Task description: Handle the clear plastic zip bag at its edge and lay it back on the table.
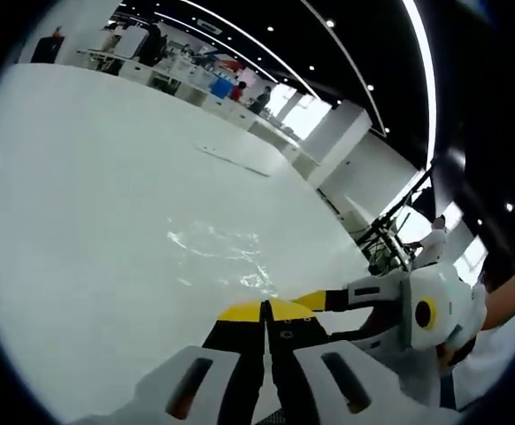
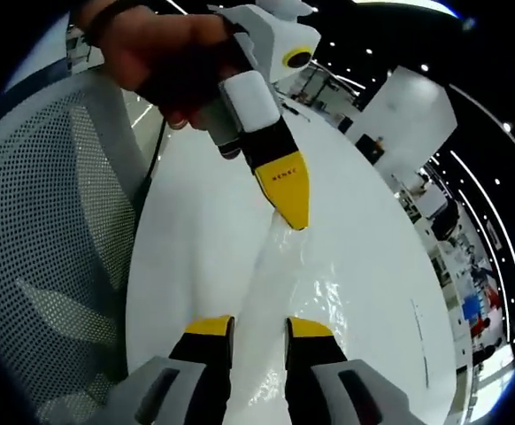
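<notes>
- Left gripper (image 1: 265, 310): jaws pressed together at bottom centre of the left gripper view. In the right gripper view the same gripper (image 2: 293, 212) comes down from the upper centre, its yellow tips pinching the near edge of the clear plastic zip bag (image 2: 280, 301).
- Bag: runs from that pinch down through the centre of the right gripper view, with one end lifted and the rest trailing on the white table (image 2: 355, 230). In the left gripper view it reads only as glare and wrinkles at the frame centre (image 1: 218, 252).
- Right gripper (image 2: 257, 329): jaws apart, narrow gap, straddling the bag strip at bottom centre. Whether the pads touch the film cannot be told.
- Risk: the pinch is a thin bite on slick film, so a tug or fast lowering could pull the edge free and the bag would drop crumpled.
- Risk: if the right gripper closes while the left pulls away, the film may stretch or fold instead of lying flat.
- Risk: the bag is near-invisible on white, so its edge is easy to misjudge.
- View difference: the right gripper view shows the pinch point, a hand (image 2: 173, 62) and a mesh chair back (image 2: 54, 230) at left. The left gripper view shows the open table (image 1: 107, 177) ahead and the right gripper (image 1: 364, 297) entering at lower right.
</notes>
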A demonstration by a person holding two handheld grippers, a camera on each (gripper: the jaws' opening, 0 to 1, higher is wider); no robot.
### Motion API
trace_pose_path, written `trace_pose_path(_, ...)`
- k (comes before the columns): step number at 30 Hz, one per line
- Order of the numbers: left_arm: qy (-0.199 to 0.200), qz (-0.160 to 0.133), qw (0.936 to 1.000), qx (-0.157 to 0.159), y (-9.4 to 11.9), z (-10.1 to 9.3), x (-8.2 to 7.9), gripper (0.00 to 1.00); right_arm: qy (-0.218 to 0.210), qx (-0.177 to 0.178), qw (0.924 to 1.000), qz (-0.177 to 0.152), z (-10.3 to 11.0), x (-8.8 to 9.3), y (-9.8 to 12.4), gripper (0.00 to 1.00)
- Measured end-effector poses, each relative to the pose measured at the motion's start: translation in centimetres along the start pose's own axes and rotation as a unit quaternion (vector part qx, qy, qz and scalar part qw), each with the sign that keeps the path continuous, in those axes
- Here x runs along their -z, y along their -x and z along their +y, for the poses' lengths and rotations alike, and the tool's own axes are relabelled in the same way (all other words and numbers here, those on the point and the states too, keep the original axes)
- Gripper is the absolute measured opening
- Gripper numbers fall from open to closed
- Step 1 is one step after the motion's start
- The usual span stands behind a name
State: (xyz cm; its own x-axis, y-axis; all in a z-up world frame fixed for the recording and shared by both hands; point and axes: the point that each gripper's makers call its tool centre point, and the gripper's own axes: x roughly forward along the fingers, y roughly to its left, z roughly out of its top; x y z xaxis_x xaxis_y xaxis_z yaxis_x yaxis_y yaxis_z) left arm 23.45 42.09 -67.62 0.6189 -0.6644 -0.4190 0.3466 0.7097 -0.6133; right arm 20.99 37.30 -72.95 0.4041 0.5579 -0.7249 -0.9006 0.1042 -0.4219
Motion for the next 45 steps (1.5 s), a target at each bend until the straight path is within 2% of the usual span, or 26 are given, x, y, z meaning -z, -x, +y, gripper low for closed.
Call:
trace_pose_path(10, 0.007, 0.0, 1.0, 0.0, 0.0, 0.1, 0.2, 0.0, 0.004, -0.01, 0.9999, -0.004, 0.2, -0.1, 0.3, 0.13)
trace_pose_path(17, 0.004, 0.003, 1.0, 0.002, 0.1, 0.0, 0.5, 0.0, 0.002, -0.032, 0.9995, -0.005, 0.9, -0.4, 0.2, 0.07)
trace_pose_path(21, -0.019, 0.007, 0.9998, -0.005, 0.4, 0.3, 0.9, 0.02, -0.006, -0.047, 0.9989, 0.0, 1.2, -0.2, 0.0, 0.03)
trace_pose_path(25, -0.054, 0.005, 0.9981, -0.029, 0.7, 1.5, 1.0, 0.12, -0.012, -0.059, 0.9982, 0.004, 1.5, 0.0, -0.1, 0.03)
trace_pose_path(26, -0.072, 0.007, 0.9964, -0.043, 0.8, 2.4, 1.0, 0.15, -0.011, -0.062, 0.998, 0.006, 1.6, 0.1, -0.2, 0.03)
trace_pose_path(28, -0.128, 0.013, 0.9895, -0.065, 1.0, 3.0, 0.9, 0.21, -0.009, -0.068, 0.9976, 0.009, 1.7, 0.2, -0.3, 0.03)
trace_pose_path(32, -0.203, 0.034, 0.9755, -0.077, 1.0, 3.0, 1.3, 0.26, -0.006, -0.078, 0.9968, 0.013, 1.9, 0.3, -0.6, 0.03)
trace_pose_path(33, -0.236, 0.043, 0.9662, -0.094, 0.9, 3.0, 1.4, 0.26, -0.007, -0.082, 0.9965, 0.015, 2.0, 0.3, -0.7, 0.03)
trace_pose_path(35, -0.286, 0.055, 0.9519, -0.094, 0.6, 2.7, 1.7, 0.27, -0.009, -0.088, 0.9959, 0.019, 2.0, 0.4, -1.0, 0.03)
trace_pose_path(36, -0.291, 0.059, 0.9504, -0.092, 0.5, 2.6, 1.8, 0.28, -0.009, -0.089, 0.9957, 0.02, 2.0, 0.4, -1.1, 0.03)
trace_pose_path(41, -0.371, 0.086, 0.9211, -0.08, 0.0, 0.9, 3.0, 0.29, -0.006, -0.102, 0.9943, 0.029, 2.1, 0.5, -1.3, 0.04)
trace_pose_path(43, -0.385, 0.094, 0.9148, -0.078, -0.1, 0.6, 3.3, 0.28, -0.005, -0.104, 0.9941, 0.031, 2.1, 0.6, -1.3, 0.04)
trace_pose_path(45, -0.411, 0.102, 0.9025, -0.079, -0.1, 0.5, 3.5, 0.27, -0.004, -0.107, 0.9936, 0.034, 2.1, 0.7, -1.4, 0.04)
